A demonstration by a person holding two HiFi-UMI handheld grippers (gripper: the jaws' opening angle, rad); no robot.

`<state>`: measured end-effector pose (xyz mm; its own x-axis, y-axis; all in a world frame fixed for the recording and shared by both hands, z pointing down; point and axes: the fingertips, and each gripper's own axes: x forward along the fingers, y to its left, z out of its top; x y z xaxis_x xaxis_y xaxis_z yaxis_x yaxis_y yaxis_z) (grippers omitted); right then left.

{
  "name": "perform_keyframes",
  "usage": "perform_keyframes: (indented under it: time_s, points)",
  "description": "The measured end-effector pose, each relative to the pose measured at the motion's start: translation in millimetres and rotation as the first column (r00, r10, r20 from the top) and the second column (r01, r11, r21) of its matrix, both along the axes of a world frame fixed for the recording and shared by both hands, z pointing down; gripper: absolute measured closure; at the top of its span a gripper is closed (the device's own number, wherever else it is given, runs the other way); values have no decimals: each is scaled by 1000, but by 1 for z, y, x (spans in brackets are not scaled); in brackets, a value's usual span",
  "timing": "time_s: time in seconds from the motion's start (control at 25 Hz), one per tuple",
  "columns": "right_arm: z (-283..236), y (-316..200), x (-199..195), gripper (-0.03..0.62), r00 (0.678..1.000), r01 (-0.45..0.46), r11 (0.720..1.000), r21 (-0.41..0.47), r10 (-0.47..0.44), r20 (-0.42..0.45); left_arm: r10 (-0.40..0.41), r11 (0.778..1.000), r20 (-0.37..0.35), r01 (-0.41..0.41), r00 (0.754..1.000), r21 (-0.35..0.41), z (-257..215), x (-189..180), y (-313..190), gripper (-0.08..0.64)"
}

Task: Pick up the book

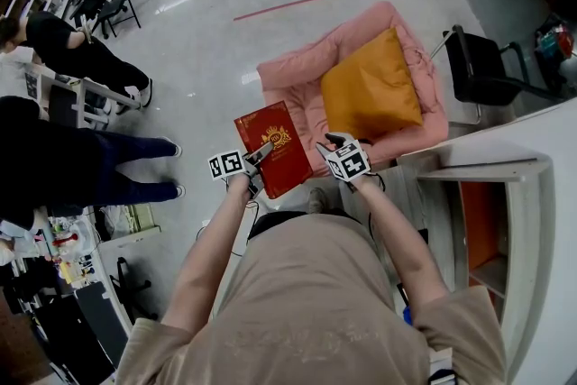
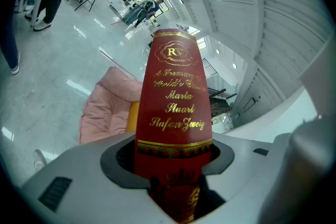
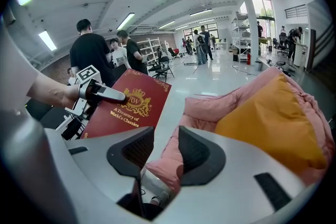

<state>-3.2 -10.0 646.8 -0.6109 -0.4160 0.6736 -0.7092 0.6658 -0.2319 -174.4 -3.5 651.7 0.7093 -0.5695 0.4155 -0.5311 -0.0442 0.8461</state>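
Observation:
A red hardcover book with gold lettering is held in the air in front of me, over the near edge of a pink armchair. My left gripper is shut on its lower left edge. In the left gripper view the book's spine stands straight up out of the left gripper. In the right gripper view I see the book's front cover with the left gripper clamped over it. My right gripper hovers just right of the book, jaws a little apart and empty.
The pink armchair holds an orange cushion. A black chair stands to its right and a white shelf unit is at my right side. Seated people and desks are to the left on the shiny floor.

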Motion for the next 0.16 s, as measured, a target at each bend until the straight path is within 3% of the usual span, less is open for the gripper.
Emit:
perform_keyframes:
  time_s: [0.16]
  points:
    - [3,1,2,442,1000,0,1000,-4,0,3,-1,1000,1,1,1000,1,2,1,0,317]
